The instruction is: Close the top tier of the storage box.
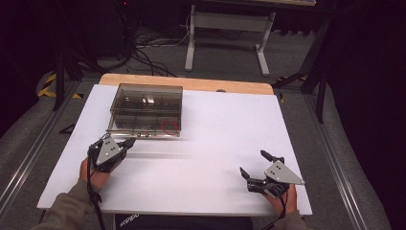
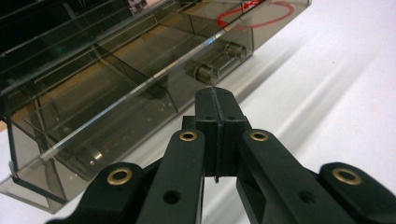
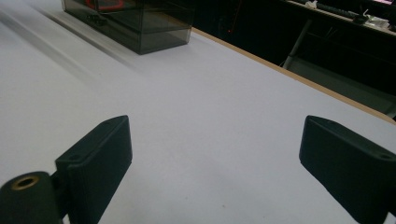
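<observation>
Smoked clear plastic organizer box (image 1: pixel 146 110) standing toward the far left of the white tabletop (image 1: pixel 215 143), close to the far edge, lid down. Inside, thin partitions dividing it into compartments; a red ring-shaped item (image 1: pixel 169 126) in the compartment at the near right corner of the box, its exact nature too small to tell. On the near wall of the box, a small latch or hinge (image 1: pixel 142 135) about midway along.

Left gripper (image 1: pixel 128 143) held in the left hand (image 1: pixel 93 175) near the left edge of the tabletop, just in front of the box's near wall, pointing toward it. Jaws pressed together with nothing between them; in the left gripper view, tips (image 2: pixel 215 105) meeting along a single seam, aimed at the box's near wall (image 2: pixel 116 116) close to the cylindrical latch fitting (image 2: pixel 212 63), not touching it. Red ring (image 2: pixel 261 14) seen through the tinted plastic at the top of that view.

Right gripper (image 1: pixel 253 165) held in the right hand (image 1: pixel 282 199) near the near right corner of the tabletop, well apart from the box. Jaws spread wide, empty; in the right gripper view, the two black pads (image 3: pixel 100 163) far apart with bare white surface (image 3: pixel 210 140) between them, the box (image 3: pixel 135 21) far off at the top left and the wooden far edge (image 3: pixel 289 77) of the tabletop running diagonally at right.

Beyond the tabletop, grey floor with cables (image 1: pixel 143 52) and a white table frame (image 1: pixel 230 33).
</observation>
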The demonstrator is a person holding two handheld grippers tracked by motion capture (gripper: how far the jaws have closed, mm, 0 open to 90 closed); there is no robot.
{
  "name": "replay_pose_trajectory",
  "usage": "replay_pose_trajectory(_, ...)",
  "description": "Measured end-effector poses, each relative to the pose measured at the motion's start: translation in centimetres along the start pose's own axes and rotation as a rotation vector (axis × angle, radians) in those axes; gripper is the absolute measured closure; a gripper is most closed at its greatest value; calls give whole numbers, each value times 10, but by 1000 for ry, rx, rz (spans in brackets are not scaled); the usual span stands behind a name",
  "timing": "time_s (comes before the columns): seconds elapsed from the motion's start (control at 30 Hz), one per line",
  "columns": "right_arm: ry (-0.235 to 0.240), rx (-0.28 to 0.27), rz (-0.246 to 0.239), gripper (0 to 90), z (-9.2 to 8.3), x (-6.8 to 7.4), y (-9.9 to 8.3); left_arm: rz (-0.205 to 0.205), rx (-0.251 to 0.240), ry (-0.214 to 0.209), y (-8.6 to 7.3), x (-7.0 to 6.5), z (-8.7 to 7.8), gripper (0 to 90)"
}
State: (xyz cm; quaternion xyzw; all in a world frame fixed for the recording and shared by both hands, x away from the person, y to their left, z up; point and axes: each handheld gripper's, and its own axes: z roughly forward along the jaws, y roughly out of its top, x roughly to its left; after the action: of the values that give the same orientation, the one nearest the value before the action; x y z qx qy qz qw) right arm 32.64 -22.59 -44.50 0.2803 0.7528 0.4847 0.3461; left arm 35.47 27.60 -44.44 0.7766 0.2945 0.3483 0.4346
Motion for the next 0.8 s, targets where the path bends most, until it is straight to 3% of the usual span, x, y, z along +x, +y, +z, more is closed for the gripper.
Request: replay_pose_trajectory(0.8, 12, 0, -15, 103, 5, 1, 1, -1, -6, 29, 5, 9, 8, 896)
